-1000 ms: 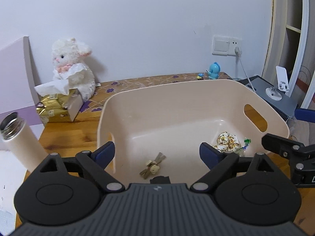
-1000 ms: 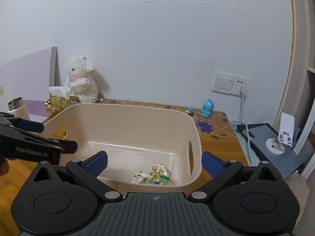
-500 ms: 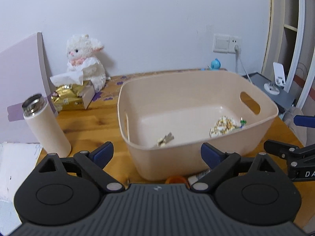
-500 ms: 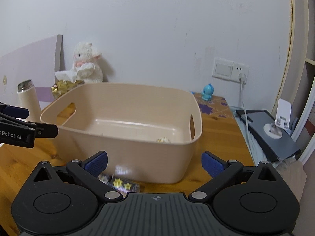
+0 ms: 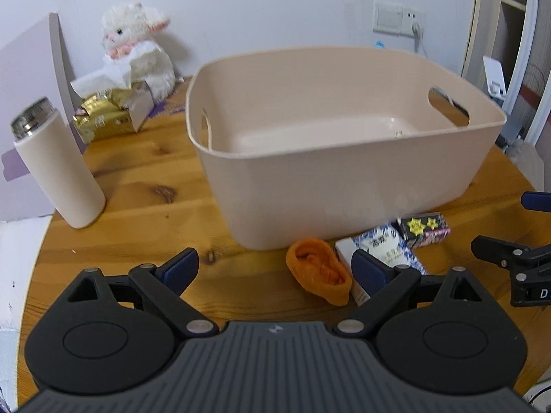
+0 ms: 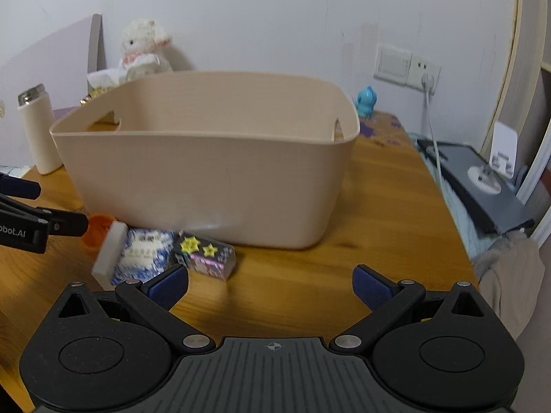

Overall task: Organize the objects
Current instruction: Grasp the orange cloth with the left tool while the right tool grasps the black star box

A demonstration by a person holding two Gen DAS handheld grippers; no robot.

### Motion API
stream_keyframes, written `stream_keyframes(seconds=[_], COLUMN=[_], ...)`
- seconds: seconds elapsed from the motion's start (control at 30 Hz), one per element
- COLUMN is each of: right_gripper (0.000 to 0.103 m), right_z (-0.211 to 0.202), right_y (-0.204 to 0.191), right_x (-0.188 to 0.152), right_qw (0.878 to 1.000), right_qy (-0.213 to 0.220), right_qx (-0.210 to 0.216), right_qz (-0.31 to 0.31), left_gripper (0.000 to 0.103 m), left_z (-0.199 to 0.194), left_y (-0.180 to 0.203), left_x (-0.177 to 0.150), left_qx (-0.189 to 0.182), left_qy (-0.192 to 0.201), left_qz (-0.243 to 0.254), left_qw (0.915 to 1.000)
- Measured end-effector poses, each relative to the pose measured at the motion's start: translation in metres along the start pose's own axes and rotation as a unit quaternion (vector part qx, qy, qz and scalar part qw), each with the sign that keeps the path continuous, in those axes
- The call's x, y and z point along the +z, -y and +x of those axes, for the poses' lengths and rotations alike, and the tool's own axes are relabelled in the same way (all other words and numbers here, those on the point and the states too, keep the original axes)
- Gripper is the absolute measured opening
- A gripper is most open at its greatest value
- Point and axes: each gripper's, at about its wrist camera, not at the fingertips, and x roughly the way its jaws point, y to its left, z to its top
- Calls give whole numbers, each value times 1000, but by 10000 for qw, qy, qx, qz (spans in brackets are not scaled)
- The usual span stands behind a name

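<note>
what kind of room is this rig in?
Likely a home bedroom or study: a wooden table carries a plush lamb and a tissue pack, beside a wall switch and socket.

The left gripper (image 6: 20,227) reads "bot.AI" (start cut off).

The left hand-held gripper (image 5: 273,270) points forward and slightly down, its jaws spread wide with nothing between the blue fingertips (image 5: 180,270). The right hand-held gripper (image 6: 270,285) has the same pose: level, aimed forward, its jaws set wide apart and empty, blue pads (image 6: 372,287) facing each other across the gap. The two sit side by side at about the same height. From the right wrist view the left one's black fingers reach in from the left edge; from the left wrist view the right one's fingers show at the right edge, also parted.
</note>
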Motion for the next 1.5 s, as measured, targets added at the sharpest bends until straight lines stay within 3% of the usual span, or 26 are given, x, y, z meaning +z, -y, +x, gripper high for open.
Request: stream_keyframes(seconds=[0.5,0.87,1.07,1.17,1.23,1.37,1.43,1.5], right_gripper=[103,103,103,103,98,81,70,54], right_z=[39,57,64,65,64,58,55,53], right_y=[-4,-13,-23,-26,-28,-29,-29,-30], right_x=[-6,2,6,6,5,4,5,5], right_qw=[9994,9986,9992,9994,9996,9997,9997,9996], right_qy=[-328,-270,-226,-209,-174,-129,-113,-103], right_qx=[67,387,297,201,151,186,229,262], right_qz=[63,224,158,163,146,79,46,7], left_gripper=[96,96,93,82,68,43,25,20], left_z=[45,47,43,42,40,36,35,35], left_y=[6,-18,-20,-20,-19,-20,-20,-21], left_x=[-12,-11,-14,-14,-14,-13,-12,-12], left_qx=[-93,-132,-136,-158,-186,-215,-221,-265], left_qy=[-546,-459,-475,-452,-416,-394,-386,-397], left_qz=[21,-294,-253,-241,-224,-252,-303,-352], left_qw=[9985,9984,9985,9986,9987,9987,9986,9982])
